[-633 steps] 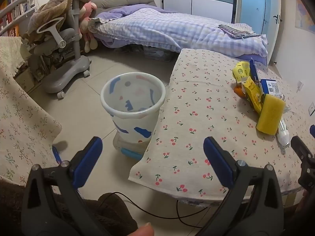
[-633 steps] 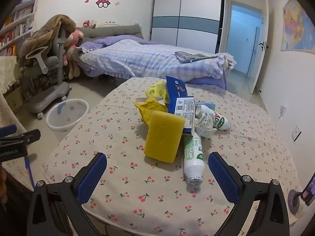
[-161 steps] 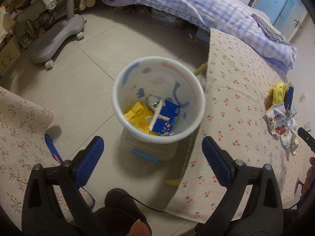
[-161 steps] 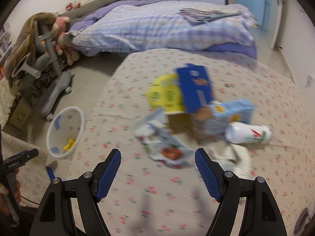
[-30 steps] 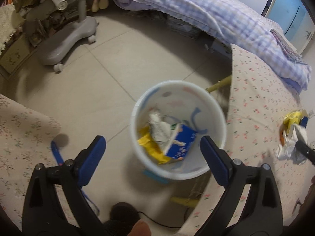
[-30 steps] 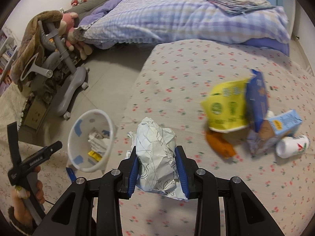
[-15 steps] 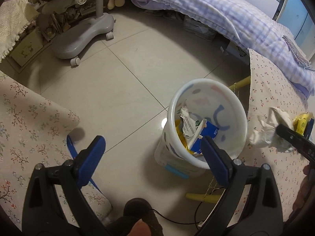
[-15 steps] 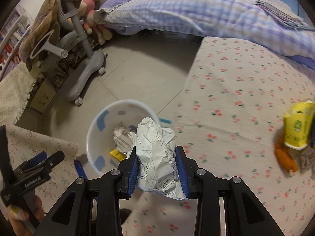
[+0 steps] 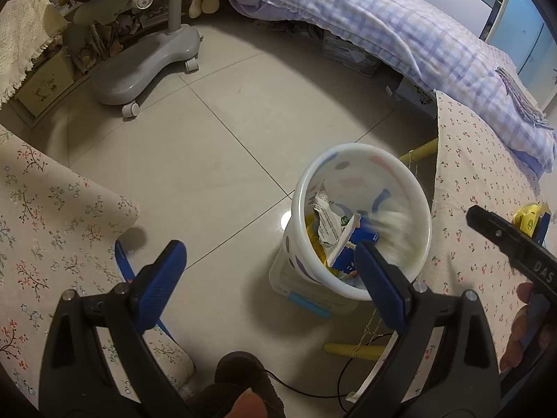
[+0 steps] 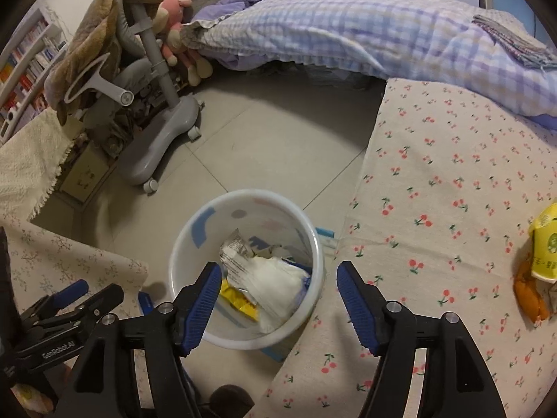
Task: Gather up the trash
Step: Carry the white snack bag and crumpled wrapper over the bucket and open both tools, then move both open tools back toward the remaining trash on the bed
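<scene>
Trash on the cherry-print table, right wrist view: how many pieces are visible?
2: a yellow cup at the right edge, an orange wrapper just below it. More may lie outside the frame.

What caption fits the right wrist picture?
Right gripper opening above the white bin; crumpled paper drops in.

The bin (image 10: 243, 205) stands on the floor (image 10: 271, 146) just left of the worktop (image 10: 452, 181), with wrappers (image 10: 275, 282) in it, the bed (image 10: 348, 24) behind and a chair (image 10: 156, 132) far left.
</scene>
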The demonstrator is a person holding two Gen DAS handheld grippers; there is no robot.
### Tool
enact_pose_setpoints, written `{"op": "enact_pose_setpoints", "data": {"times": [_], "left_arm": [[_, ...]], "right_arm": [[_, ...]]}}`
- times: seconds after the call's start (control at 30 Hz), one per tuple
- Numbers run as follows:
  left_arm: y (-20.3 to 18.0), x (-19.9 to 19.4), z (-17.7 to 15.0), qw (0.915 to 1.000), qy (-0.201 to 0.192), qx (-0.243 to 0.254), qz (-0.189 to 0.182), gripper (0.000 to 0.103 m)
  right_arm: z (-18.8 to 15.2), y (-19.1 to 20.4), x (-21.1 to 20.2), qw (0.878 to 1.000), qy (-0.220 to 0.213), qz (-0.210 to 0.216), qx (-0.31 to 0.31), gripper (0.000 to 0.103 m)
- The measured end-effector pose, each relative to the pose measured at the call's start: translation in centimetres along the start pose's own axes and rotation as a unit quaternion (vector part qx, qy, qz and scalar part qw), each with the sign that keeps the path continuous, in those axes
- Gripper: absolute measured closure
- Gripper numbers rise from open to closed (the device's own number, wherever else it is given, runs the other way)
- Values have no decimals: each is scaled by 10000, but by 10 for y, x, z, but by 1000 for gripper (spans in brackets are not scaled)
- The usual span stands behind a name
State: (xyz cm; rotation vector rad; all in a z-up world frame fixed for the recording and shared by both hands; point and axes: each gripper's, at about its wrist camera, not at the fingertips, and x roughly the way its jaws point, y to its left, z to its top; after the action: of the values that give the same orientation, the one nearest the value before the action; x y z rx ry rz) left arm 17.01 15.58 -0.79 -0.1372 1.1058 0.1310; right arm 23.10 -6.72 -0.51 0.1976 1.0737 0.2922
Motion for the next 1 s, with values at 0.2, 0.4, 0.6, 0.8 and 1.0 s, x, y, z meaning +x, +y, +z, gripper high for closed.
{"op": "enact_pose_setpoints", "data": {"times": [0.2,0.4,0.6,0.8,1.0], "left_arm": [[-5,-1,-3,10000,13,71,-66,6],[-13,-5,-7,9997,-12,202,-145,6],[-26,-11,-13,9989,-95,401,-234,6],[-41,-17,-21,9974,-173,593,-361,6],[-56,-17,-25,9966,-165,689,-413,6]], "right_arm": [[-1,-12,-15,9999,-91,-110,85,32],[-9,-27,-34,9995,-141,-290,43,32],[-20,-56,-59,9987,-231,-427,180,31],[-33,-96,-88,9966,-375,-649,342,28],[-50,-147,-110,9927,-385,-995,569,28]]}}
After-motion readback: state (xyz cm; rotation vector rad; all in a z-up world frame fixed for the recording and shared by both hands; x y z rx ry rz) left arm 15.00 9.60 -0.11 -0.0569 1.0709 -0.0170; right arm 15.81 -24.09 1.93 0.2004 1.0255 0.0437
